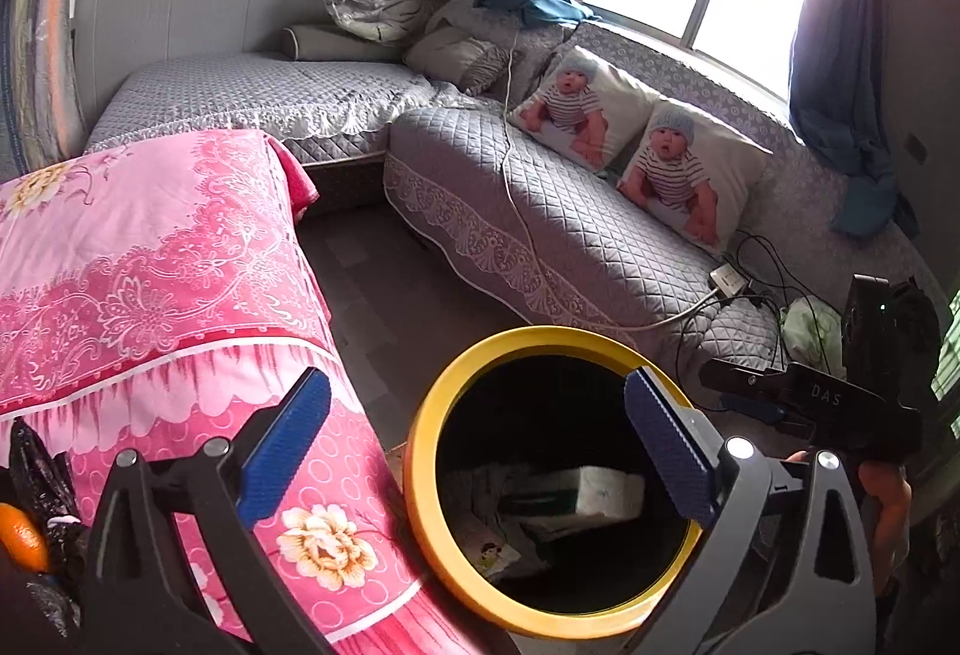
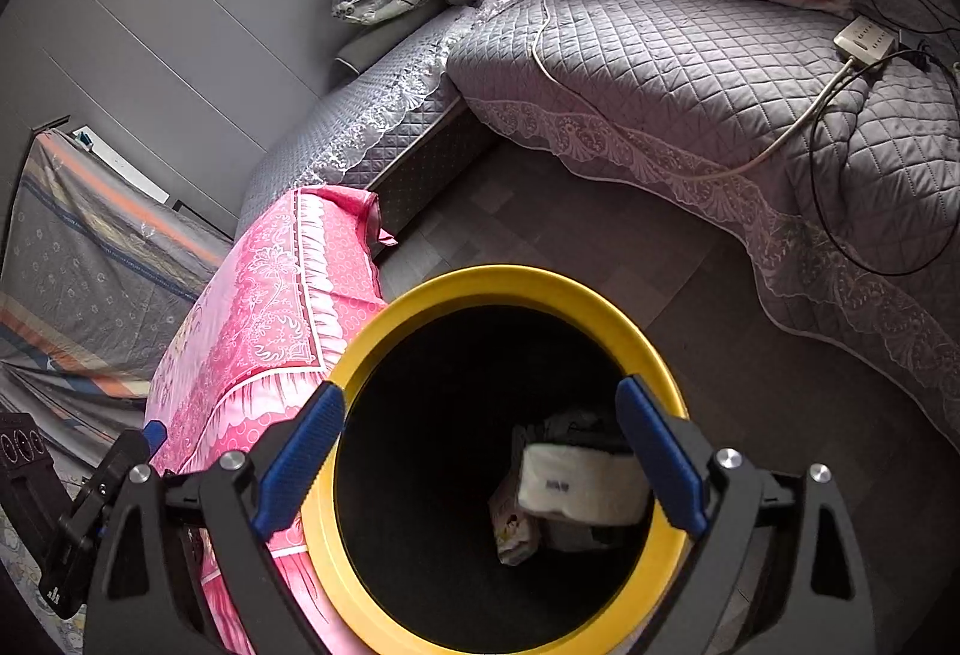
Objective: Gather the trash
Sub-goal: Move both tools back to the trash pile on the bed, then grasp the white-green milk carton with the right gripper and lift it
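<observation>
Over the yellow-rimmed bin (image 2: 510, 289), both the left gripper (image 1: 474, 451) and right gripper (image 2: 480, 460) hang spread and empty, since the white wrapped trash (image 2: 582, 481) lies at its bottom beside other scraps.

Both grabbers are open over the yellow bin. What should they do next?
Probably lift away and look for more trash. The left gripper and right gripper are open and empty above the yellow-rimmed round bin, and a white wrapped packet already lies inside.
</observation>
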Available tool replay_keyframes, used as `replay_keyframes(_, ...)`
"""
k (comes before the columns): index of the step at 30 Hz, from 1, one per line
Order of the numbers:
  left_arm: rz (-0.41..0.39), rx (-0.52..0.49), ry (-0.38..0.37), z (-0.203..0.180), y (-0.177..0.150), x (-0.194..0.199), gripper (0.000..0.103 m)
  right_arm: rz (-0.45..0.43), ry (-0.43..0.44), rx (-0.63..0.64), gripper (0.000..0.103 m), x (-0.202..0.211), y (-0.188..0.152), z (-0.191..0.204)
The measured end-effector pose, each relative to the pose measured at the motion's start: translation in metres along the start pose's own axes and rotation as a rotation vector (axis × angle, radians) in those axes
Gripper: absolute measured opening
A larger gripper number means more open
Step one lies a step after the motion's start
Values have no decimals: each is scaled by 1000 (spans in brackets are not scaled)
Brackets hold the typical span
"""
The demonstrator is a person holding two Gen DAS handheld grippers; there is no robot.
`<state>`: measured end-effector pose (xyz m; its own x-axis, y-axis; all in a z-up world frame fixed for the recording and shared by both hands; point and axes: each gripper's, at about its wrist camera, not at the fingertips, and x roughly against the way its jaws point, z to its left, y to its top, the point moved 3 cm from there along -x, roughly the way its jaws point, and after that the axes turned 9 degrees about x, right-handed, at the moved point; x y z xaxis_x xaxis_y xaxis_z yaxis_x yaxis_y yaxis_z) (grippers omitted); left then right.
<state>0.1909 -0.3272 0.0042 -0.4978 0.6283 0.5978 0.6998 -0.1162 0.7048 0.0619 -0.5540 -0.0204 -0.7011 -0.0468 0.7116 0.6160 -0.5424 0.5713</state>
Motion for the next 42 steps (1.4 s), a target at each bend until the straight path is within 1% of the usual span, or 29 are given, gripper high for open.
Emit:
replay_keyframes(3, -27, 3, -13, 7, 6, 30, 94, -16, 14, 50, 89, 6, 0, 17)
replay_keyframes(6, -65, -10, 2, 16, 9, 66, 94, -20, 63, 136, 89, 12, -4, 48)
replay_keyframes(7, -78, -6, -6, 22, 9, 81, 94, -19, 84, 173, 89, 13, -7, 61)
replay_keyframes(9, -115, 4, -8, 38, 10, 111, 95, -16, 142, 255, 89, 16, -15, 93)
replay_keyframes(11, -166, 12, 26, 60, 8, 144, 95, -7, 224, 340, 89, 17, -25, 128)
replay_keyframes(13, -222, 26, 91, 87, 4, 177, 95, 21, 309, 420, 89, 18, -39, 166)
replay_keyframes(15, -275, 49, 169, 116, 1, 210, 95, 73, 418, 473, 89, 16, -54, 203)
replay_keyframes(17, -326, 76, 254, 146, -5, 244, 95, 161, 528, 515, 89, 12, -70, 242)
replay_keyframes(20, -406, 123, 395, 189, -21, 295, 95, 310, 658, 561, 89, 5, -95, 297)
replay_keyframes(22, -455, 167, 472, 214, -36, 323, 95, 404, 689, 616, 89, 1, -112, 333)
replay_keyframes(24, -486, 216, 509, 235, -53, 346, 95, 468, 699, 677, 89, -1, -126, 366)
replay_keyframes(27, -492, 282, 511, 263, -77, 365, 95, 584, 727, 712, 89, -7, -143, 412)
replay_keyframes(28, -490, 297, 510, 269, -84, 369, 95, 616, 718, 723, 89, -11, -147, 425)
replay_keyframes(31, -480, 314, 511, 282, -100, 373, 95, 687, 656, 771, 89, -27, -165, 461)
replay_keyframes(36, -477, 321, 506, 292, -117, 374, 95, 800, 518, 791, 89, -64, -185, 494)
replay_keyframes(39, -480, 352, 477, 303, -125, 378, 95, 821, 457, 824, 89, -75, -189, 502)
replay_keyframes(42, -484, 374, 479, 313, -133, 381, 95, 826, 406, 854, 89, -83, -194, 512)
